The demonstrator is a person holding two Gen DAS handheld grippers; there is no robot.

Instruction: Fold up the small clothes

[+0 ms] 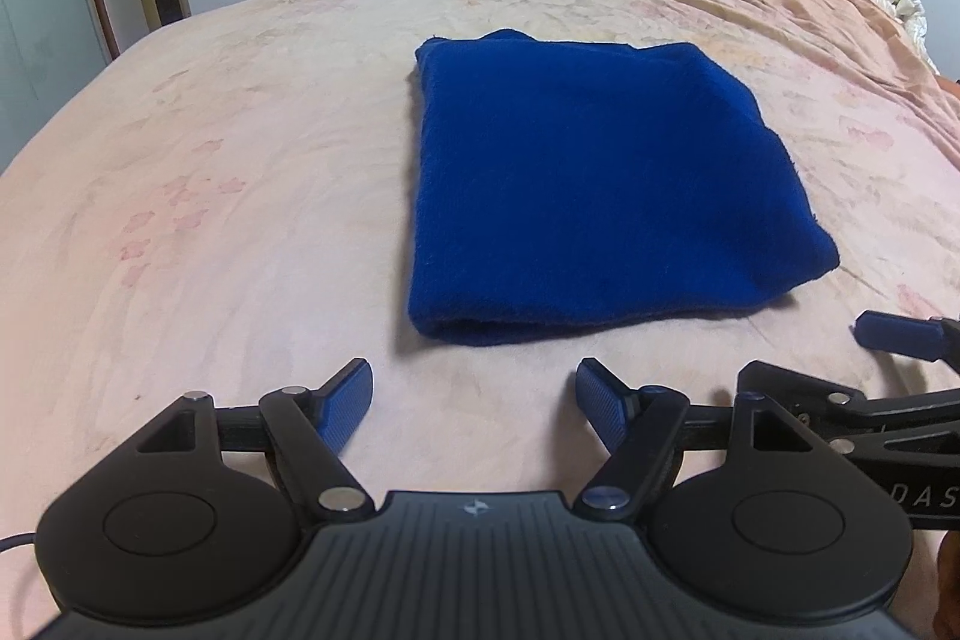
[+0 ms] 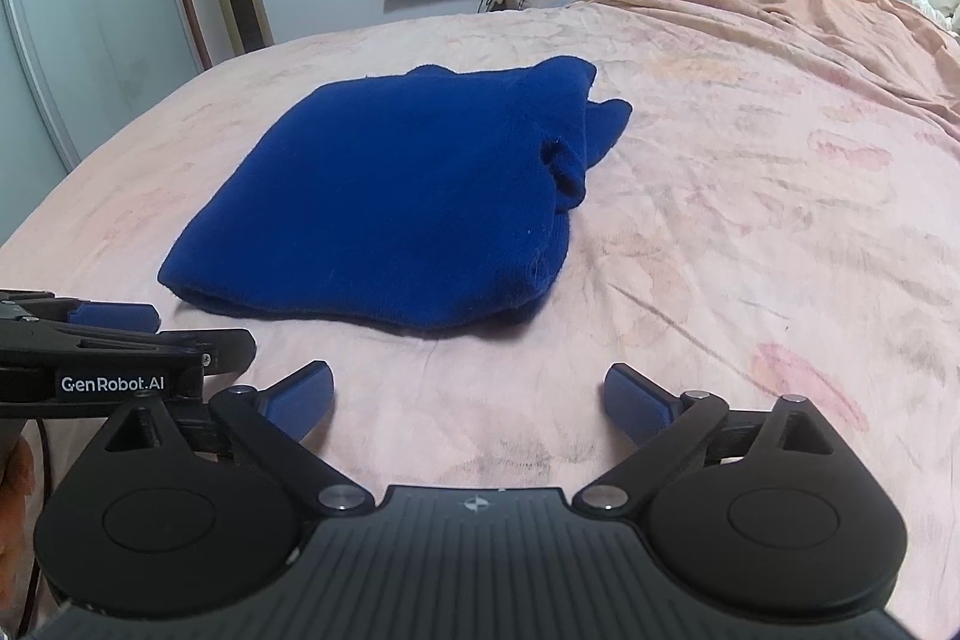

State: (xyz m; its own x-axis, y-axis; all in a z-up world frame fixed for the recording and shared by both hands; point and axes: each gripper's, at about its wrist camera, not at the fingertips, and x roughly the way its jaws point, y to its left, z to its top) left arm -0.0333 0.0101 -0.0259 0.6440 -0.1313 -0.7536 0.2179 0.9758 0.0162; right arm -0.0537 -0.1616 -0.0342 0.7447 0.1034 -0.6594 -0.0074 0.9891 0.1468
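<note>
A: Where's the blue sweater (image 1: 594, 184)?
B: Folded on the pink bedsheet (image 1: 210, 220), just ahead of both tongs; nearer edge crosswise.
A: Tongs?
B: Left gripper (image 1: 474, 403) apart, empty; right gripper (image 2: 468, 400) wider, empty; neither touches it.

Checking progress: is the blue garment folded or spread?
Folded: the blue garment lies as a compact layered rectangle, doubled near edge showing.
</note>
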